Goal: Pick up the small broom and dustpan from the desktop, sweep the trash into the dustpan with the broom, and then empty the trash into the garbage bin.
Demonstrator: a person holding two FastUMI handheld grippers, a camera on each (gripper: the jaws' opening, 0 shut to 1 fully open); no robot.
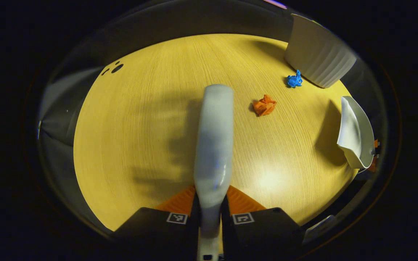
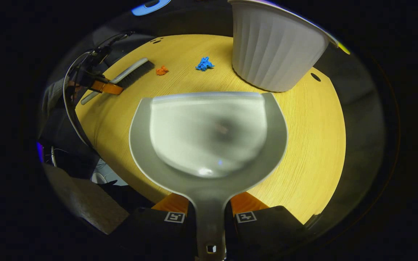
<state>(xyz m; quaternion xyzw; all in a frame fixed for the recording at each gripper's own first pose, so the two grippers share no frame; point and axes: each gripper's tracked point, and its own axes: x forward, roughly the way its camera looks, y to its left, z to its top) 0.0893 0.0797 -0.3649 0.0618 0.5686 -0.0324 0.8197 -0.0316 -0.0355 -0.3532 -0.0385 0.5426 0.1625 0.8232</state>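
Left tool (image 1: 209,214) is clamped on the broom (image 1: 214,145) handle; right tool (image 2: 210,214) is clamped on the dustpan (image 2: 209,134) handle. Both are lifted off the bench (image 1: 140,137).

Step in hand, as I read it: sweeping. Orange trash (image 1: 264,105) sits ahead and right of the broom head, blue trash (image 1: 294,80) further ahead-right, just beside the garbage bin (image 2: 272,50).

Set the dustpan lip flat on the bench beside the orange wad, then drag the bristles low toward it. Dustpan is empty. Bin interior is hidden.
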